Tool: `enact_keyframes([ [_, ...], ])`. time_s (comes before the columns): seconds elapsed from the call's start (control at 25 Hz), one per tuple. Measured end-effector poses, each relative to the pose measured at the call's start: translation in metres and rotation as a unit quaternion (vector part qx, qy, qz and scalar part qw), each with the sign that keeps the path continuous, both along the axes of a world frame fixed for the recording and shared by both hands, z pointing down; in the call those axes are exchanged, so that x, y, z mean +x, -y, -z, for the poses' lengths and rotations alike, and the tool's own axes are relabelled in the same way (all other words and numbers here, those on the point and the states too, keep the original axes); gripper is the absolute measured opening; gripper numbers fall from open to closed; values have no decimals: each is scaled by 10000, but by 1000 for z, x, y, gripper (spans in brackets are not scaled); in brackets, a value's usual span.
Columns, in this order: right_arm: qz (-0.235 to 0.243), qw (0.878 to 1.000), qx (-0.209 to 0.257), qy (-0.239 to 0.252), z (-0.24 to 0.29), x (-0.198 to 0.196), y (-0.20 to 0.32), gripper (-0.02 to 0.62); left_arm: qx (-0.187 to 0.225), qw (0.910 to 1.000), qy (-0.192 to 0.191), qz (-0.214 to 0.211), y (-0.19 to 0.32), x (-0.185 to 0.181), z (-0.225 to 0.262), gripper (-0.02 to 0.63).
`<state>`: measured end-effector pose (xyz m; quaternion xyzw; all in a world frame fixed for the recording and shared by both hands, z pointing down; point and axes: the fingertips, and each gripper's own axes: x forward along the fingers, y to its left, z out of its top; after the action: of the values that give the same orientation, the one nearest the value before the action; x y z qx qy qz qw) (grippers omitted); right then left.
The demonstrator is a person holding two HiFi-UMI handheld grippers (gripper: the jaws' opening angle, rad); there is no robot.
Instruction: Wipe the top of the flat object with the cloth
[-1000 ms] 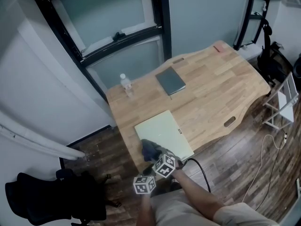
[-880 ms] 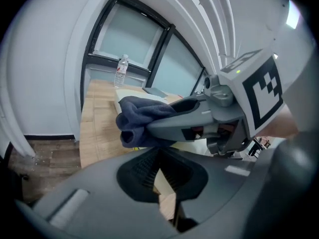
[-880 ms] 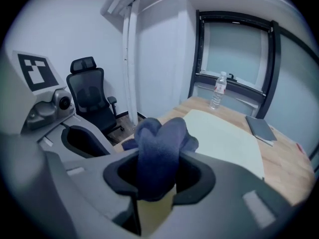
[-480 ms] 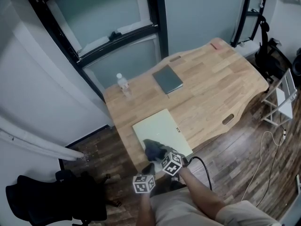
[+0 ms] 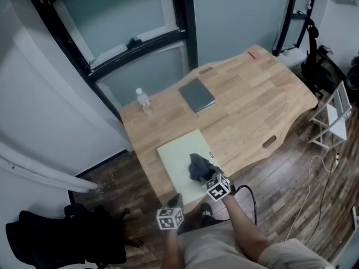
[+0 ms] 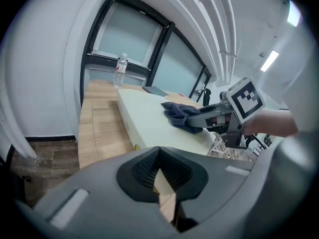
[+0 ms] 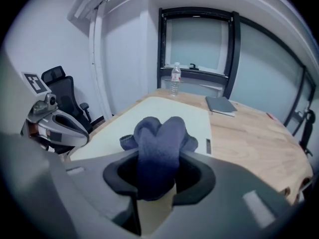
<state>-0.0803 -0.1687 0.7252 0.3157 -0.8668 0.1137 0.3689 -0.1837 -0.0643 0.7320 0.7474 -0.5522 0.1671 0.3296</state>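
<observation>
A pale green flat object (image 5: 178,154) lies on the wooden table (image 5: 252,105) near its front left edge. A dark blue cloth (image 5: 199,166) rests bunched on the object's near right part, and my right gripper (image 5: 205,176) is shut on it. In the right gripper view the cloth (image 7: 160,141) bulges up between the jaws over the flat object (image 7: 169,109). My left gripper (image 5: 174,202) hangs just off the table's near edge, shut and empty. From the left gripper view the cloth (image 6: 178,113) and the flat object (image 6: 147,117) lie ahead.
A clear water bottle (image 5: 141,100) stands at the table's far left corner. A grey notebook (image 5: 197,96) lies past the flat object. A black office chair (image 5: 61,245) stands on the floor to the left. A cable (image 5: 314,172) trails on the floor at the right.
My right gripper has dragged the cloth across the flat object, from its near left part to its near right part. The left gripper has stayed near the table's edge.
</observation>
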Motion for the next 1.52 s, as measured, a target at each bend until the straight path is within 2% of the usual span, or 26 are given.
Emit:
enact_keyframes([
  [0.2,-429,9990,96,-129,0,39,7,146,42,10000,-7,12,1,0,1,9],
  [0.36,-729,9969,235,-175,-3,44,12,146,50,9999,10,137,3,-1,0,9],
  [0.48,-814,9959,350,-197,-6,43,26,146,90,9998,-28,196,13,1,-1,9],
  [0.64,-697,9972,205,-159,-1,38,48,146,70,9997,-5,215,26,2,1,9],
  [0.76,-604,9978,167,-202,2,45,47,147,81,9995,-4,290,27,4,1,9],
  [1.0,-905,9955,228,-130,2,56,33,147,95,9993,-56,371,28,2,0,9],
  [1.16,-607,9979,214,-85,2,31,15,147,119,9988,-148,455,28,1,1,9],
  [1.52,305,9992,254,-63,6,-39,-21,147,212,9988,-251,358,17,-2,5,9],
])
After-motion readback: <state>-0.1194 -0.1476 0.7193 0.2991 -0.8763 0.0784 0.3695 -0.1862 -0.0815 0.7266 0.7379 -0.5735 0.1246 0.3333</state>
